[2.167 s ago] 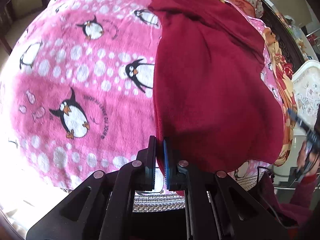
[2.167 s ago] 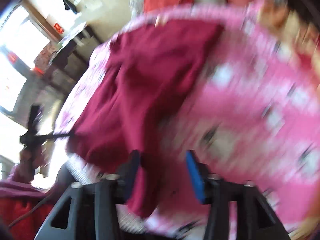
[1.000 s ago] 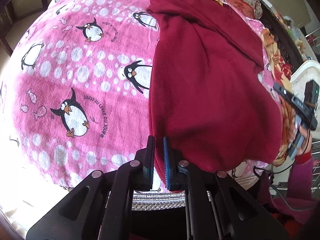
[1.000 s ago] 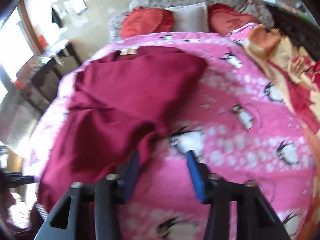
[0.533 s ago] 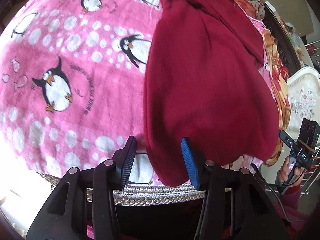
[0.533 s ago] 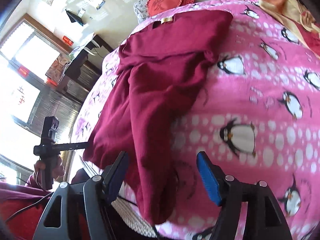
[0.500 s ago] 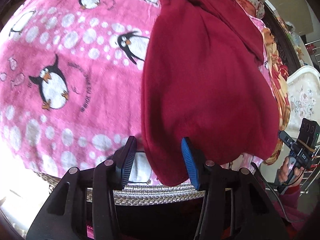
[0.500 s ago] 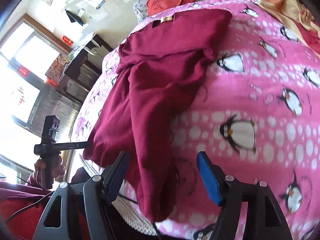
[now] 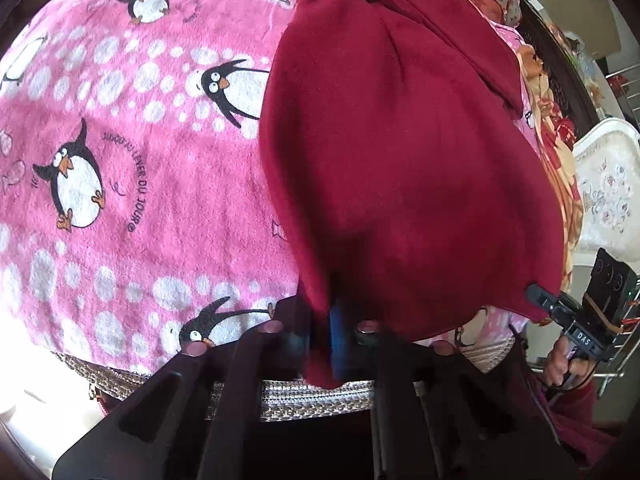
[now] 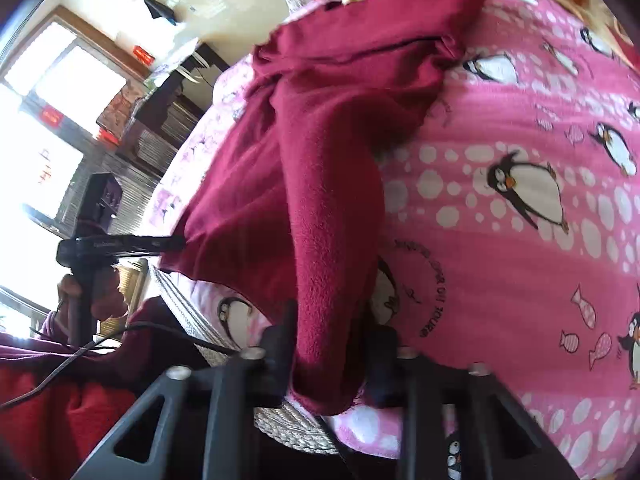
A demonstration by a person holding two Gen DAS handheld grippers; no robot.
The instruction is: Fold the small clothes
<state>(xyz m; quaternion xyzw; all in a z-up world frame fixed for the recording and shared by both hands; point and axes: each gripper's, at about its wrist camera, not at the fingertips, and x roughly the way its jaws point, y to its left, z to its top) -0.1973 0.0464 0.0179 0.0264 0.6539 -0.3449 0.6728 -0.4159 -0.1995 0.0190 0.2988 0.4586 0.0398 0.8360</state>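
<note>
Bed [image 9: 312, 396], pink penguin blanket [image 9: 132, 184], dark red garment [image 9: 400, 152] on it

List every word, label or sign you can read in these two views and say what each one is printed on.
"DAS": small label on the right gripper, seen in the left wrist view.
"...LEVER DU JOUR": curved print beside a penguin on the pink blanket; its first word is too blurred.
Lettering on the left gripper's arm: too small to read.
Red signs by the window: too blurred.

Bright daylight, blown-out glare from the far-left windows [image 10: 60, 92], fisheye bending at edges, near foreground blurred
</note>
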